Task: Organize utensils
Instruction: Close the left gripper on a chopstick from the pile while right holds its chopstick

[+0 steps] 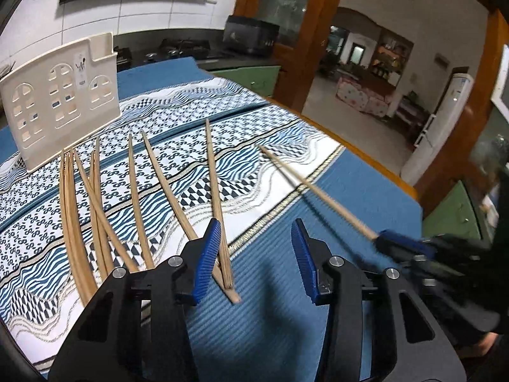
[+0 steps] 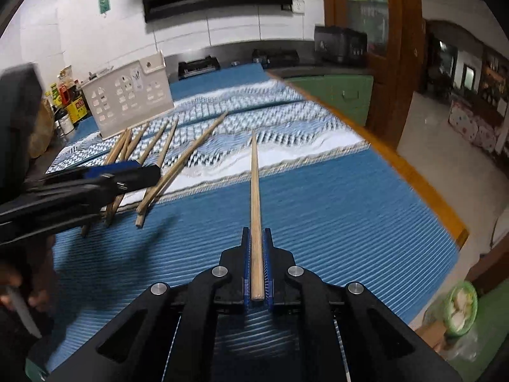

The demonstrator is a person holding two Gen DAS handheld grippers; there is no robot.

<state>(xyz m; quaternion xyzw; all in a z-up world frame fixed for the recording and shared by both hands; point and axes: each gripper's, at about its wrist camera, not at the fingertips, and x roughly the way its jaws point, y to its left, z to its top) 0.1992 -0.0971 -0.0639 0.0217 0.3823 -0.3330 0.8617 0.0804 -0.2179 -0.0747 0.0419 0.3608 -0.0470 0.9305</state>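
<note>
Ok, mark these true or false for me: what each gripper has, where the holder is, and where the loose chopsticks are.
1. The right gripper is shut on a chopstick. True.
2. The left gripper holds a chopstick. False: its jaws stand apart with nothing between them.
3. The white utensil holder lies flat. False: it stands upright on the patterned cloth.
4. The loose chopsticks lie on the cloth in front of the holder. True.
5. Some chopsticks stand in the holder. False: none is visible in it.
</note>
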